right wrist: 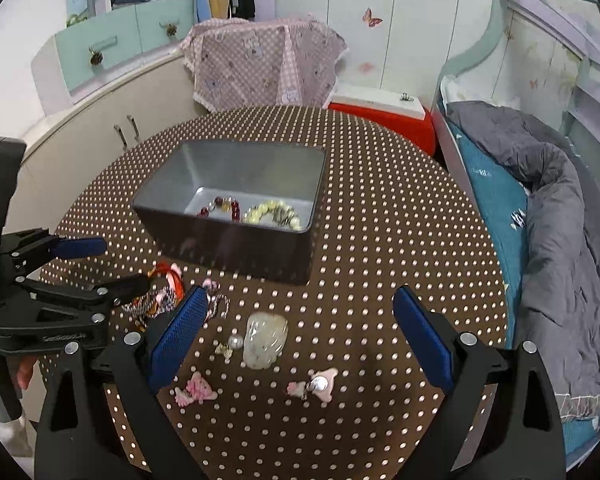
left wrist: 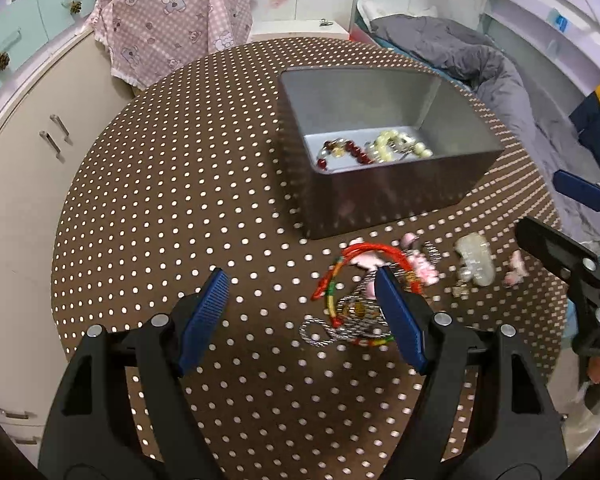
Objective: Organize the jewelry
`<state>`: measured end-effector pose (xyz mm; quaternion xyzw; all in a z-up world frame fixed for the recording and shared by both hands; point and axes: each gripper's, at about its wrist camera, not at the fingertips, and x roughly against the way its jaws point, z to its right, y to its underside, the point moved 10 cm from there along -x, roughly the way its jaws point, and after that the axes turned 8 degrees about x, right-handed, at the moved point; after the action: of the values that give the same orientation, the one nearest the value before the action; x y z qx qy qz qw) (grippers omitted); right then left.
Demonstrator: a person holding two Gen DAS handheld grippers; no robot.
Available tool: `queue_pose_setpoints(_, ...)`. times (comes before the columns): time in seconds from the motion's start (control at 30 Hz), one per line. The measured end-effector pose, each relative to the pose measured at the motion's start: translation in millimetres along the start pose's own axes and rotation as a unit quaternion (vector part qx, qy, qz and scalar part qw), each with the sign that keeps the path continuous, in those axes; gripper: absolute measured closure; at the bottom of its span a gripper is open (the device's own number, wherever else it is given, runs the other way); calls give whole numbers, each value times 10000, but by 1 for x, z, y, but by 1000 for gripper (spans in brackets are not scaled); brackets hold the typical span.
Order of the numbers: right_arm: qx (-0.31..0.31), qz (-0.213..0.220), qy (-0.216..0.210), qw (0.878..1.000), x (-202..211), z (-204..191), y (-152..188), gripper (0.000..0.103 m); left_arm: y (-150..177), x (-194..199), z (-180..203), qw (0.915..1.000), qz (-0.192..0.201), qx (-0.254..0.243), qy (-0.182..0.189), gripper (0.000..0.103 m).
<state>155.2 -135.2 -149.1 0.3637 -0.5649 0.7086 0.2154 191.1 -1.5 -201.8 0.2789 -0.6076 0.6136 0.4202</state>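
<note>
A grey box (left wrist: 392, 188) (right wrist: 236, 248) stands on the dotted table, holding a dark red bead bracelet (left wrist: 352, 151) (right wrist: 220, 207) and a pale bead bracelet (left wrist: 400, 145) (right wrist: 276, 214). In front of it lies loose jewelry: a red cord bracelet (left wrist: 364, 249) (right wrist: 168, 270), tangled cords (left wrist: 332, 330), a clear hair claw (left wrist: 476, 260) (right wrist: 266, 340), a pearl earring (right wrist: 232, 345) and pink pieces (right wrist: 196, 392) (right wrist: 316, 387). My left gripper (left wrist: 301, 275) (right wrist: 124, 263) is open, its right fingertip over the cord pile. My right gripper (right wrist: 299, 291) (left wrist: 538, 202) is wide open above the hair claw.
The round table (left wrist: 180, 184) (right wrist: 400, 208) wears a brown cloth with white dots. A beige cabinet (left wrist: 28, 184) stands to the left, a pink-covered object (right wrist: 260, 60) and a red box (right wrist: 384, 120) behind, and a bed with a grey duvet (right wrist: 552, 216) on the right.
</note>
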Motion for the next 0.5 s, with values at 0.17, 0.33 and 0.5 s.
queue_pose_setpoints(0.17,-19,-124,-16,9999,-6,-4,7,13,4,-16,-3,9997,11,-90,-226,29)
queue_pose_setpoints(0.33,-38,-230,11,9997,-12,-5,14,13,5,-25,-11,9994,98,9,-329,27)
queue_pose_setpoints(0.5,-110,-319,-32,9994,-18,-3,19,13,9,-24,-16,9989,412,70,-199,26)
